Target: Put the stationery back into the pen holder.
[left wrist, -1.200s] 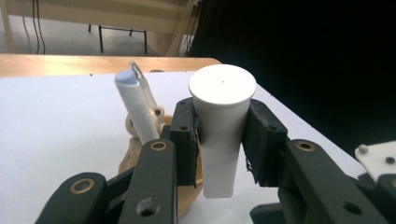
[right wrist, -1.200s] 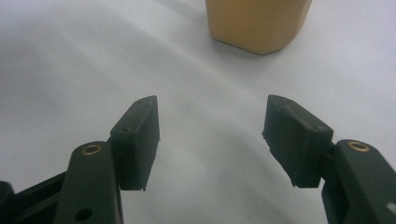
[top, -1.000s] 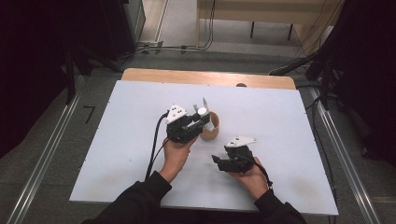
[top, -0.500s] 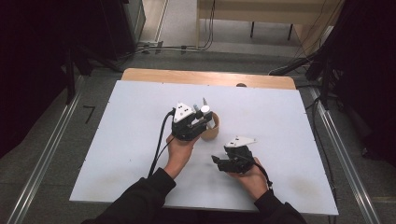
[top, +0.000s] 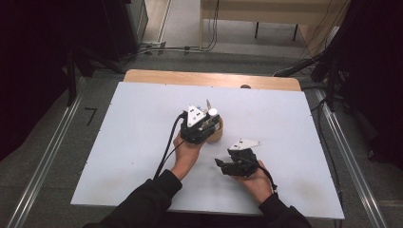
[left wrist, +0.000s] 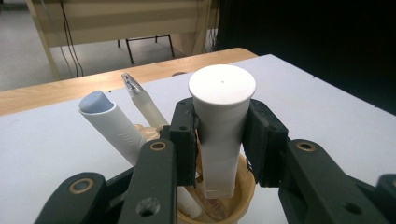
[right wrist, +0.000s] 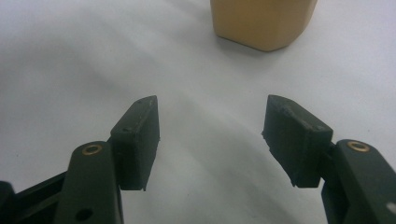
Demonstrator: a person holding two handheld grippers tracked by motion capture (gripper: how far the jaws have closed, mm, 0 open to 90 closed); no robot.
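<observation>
My left gripper (left wrist: 219,135) is shut on a white tube (left wrist: 222,107) with a flat round cap. The tube stands upright with its lower end inside a tan cup (left wrist: 243,186). A white marker (left wrist: 112,123) with a grey-blue end and a clear-tipped pen (left wrist: 142,100) lean in the same cup. In the high view the left gripper (top: 202,126) sits over the cup (top: 217,135) at the table's middle. My right gripper (top: 222,164) rests low on the table, a little nearer the person and to the right. It (right wrist: 210,135) is open, with nothing between its jaws, and faces the cup (right wrist: 264,23).
The white tabletop (top: 119,142) has a wooden strip (top: 209,78) along its far edge. A black cable (top: 166,152) trails from the left gripper toward the person. Dark equipment and cables stand on the floor at both sides.
My left gripper has shifted a little to the right with the white tube, so it now covers more of the cup. The right gripper has stayed put.
</observation>
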